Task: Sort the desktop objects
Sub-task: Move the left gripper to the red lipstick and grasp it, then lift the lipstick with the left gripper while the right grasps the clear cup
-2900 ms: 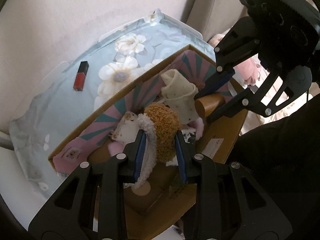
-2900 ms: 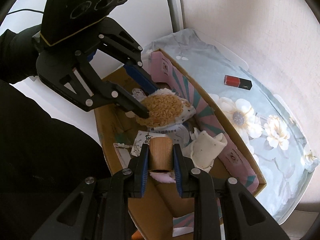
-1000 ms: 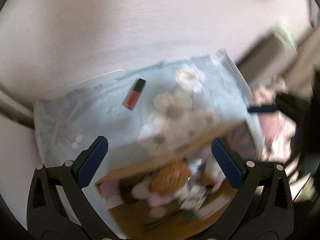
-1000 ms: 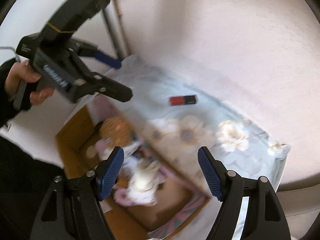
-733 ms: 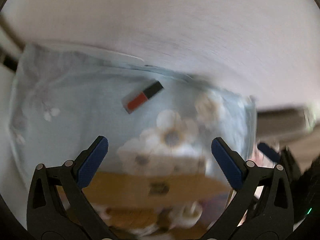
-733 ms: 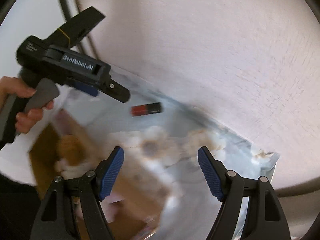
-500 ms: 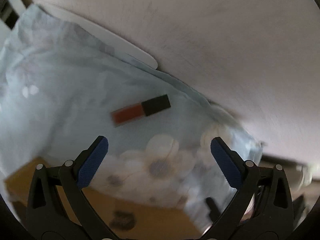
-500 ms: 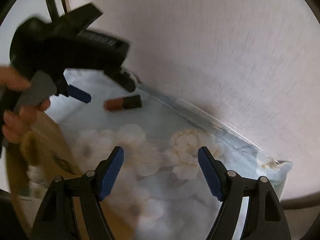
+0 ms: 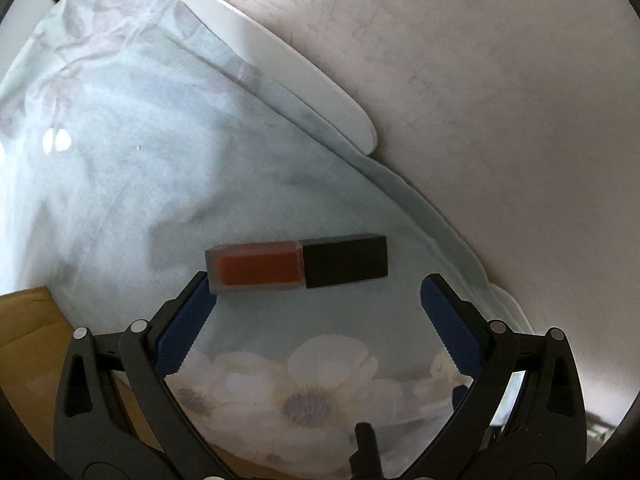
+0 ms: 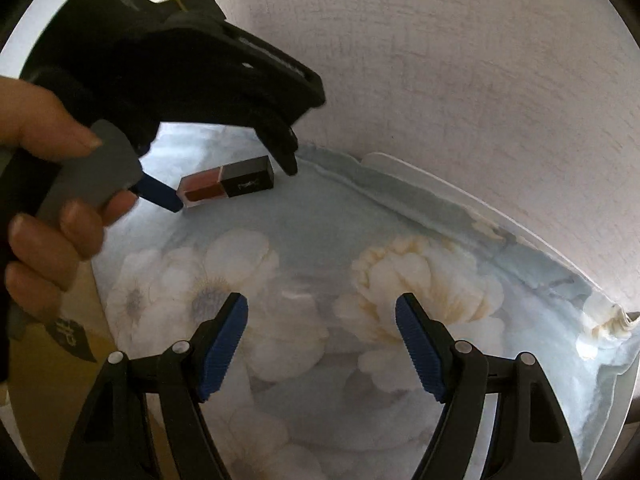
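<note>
A: Left wrist view: left gripper (image 9: 318, 300) is spread wide, nothing clamped. The lip-tint tube (image 9: 296, 266) is framed between the tips, lying flat on the floral cloth (image 9: 120, 168), lengthwise across the gap.

B: Contact?

A: One blue pad (image 9: 188, 312) is seen just beside the clear end; touching cannot be told. Right gripper (image 10: 322, 316) is also held released and empty, over the printed flowers, well apart from the tube.

B: Progress?

A: The tube is judged the only loose item shown on the cloth; grasping and boxing it are not yet done. The cardboard box (image 9: 24, 320) is cut off at the frame edge, contents hidden. The cap label is unreadable. The person's hand (image 10: 44, 200) is partly cropped.
</note>
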A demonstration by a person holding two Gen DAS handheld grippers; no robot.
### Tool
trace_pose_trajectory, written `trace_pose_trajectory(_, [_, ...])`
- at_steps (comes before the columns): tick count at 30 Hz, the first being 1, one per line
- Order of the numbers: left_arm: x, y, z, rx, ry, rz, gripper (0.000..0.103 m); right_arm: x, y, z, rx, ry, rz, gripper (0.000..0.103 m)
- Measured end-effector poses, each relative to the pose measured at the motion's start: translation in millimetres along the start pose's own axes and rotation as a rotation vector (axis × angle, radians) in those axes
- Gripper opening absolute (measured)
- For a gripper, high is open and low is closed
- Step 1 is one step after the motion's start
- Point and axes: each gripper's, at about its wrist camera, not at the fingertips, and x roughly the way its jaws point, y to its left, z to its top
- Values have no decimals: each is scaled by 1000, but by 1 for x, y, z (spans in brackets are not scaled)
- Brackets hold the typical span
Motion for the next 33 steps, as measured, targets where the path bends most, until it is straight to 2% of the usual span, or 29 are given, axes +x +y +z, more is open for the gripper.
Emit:
trace_pose_trajectory(5, [-2, -10, -7, 2, -37, 45, 96, 1, 8, 2, -39, -28, -30, 71])
trace_pose_trajectory(6, [-4, -11, -9, 2, -51, 53, 94, 1, 10, 2, -48, -31, -27, 59])
trace_pose_trajectory(7, [-6, -13, -11, 6, -66, 65, 86, 2, 13, 2, -60, -24, -28, 46])
trace_pose_trajectory(8, [-8, -16, -13, 15, -77, 71, 83, 4, 15, 2, -70, -15, -35, 41])
trace_pose_trajectory(21, [-27, -36, -44, 55, -70, 14, 83, -16, 20, 9, -95, -41, -2, 41])
trace_pose_trajectory(27, [-57, -51, -65, 109, -87, -19, 83, -37, 21, 18, -115, -45, 5, 41])
trace_pose_trajectory(33, [-106, -60, -93, 202, -160, -43, 83, -72, 25, 28, -123, -60, 8, 41])
